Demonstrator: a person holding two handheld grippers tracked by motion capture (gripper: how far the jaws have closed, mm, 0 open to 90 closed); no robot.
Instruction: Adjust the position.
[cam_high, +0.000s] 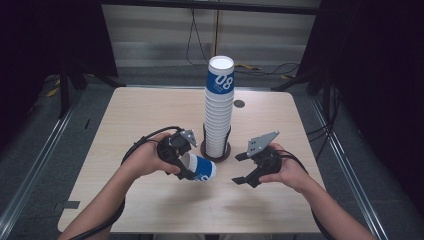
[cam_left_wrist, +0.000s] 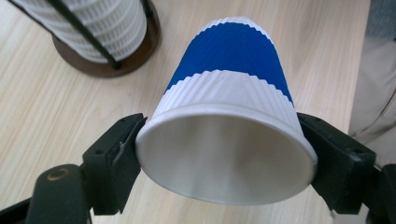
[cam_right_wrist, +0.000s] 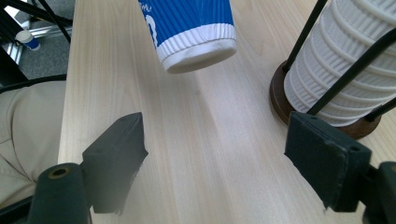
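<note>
We are gripping a ribbed white paper cup with a blue band (cam_left_wrist: 227, 112) by its rim in the left gripper (cam_high: 186, 162), tilting it sideways just above the pale wooden table (cam_high: 150, 115), probably for stacking. The right gripper (cam_high: 241, 167) is waiting nearby, jaws spread and empty. The tall stack of matching cups (cam_high: 218, 112) is showing "08".

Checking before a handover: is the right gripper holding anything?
No: in the right gripper view the right gripper has open jaws with bare table between them, apart from the cup.
</note>
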